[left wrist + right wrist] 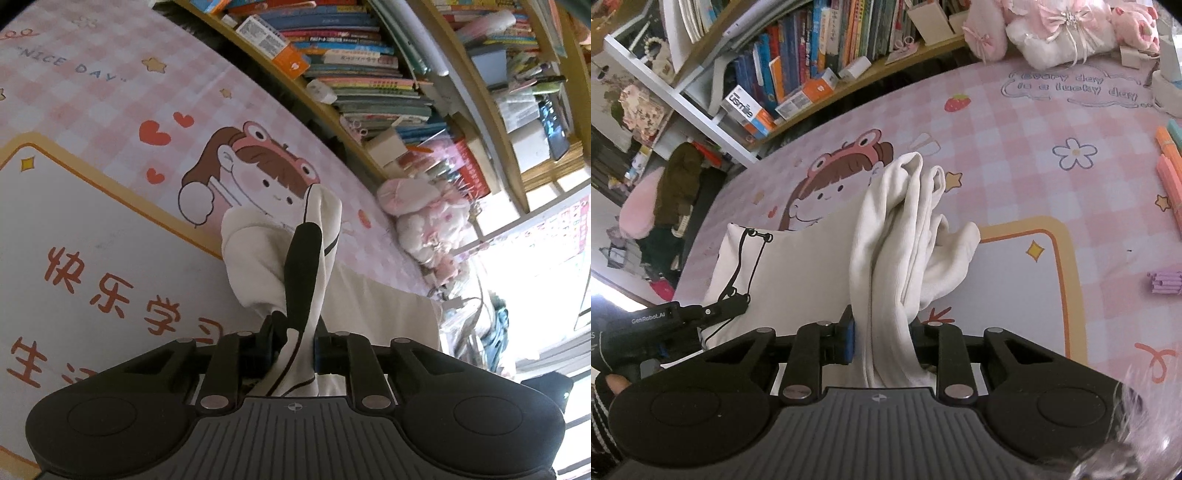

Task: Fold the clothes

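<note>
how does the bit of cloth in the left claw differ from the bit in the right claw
The fabric in the left claw carries a broad black stripe and thin dark piping; the fabric in the right claw is plain cream. The left bunch is a narrow, flattened strip, while the right bunch is thicker, with several loose folds standing up. Both are cream cloth pinched between closed claws above the pink checked mat.

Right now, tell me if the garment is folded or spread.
Neither: the cream garment hangs bunched, pinched by the right gripper and left gripper.
</note>
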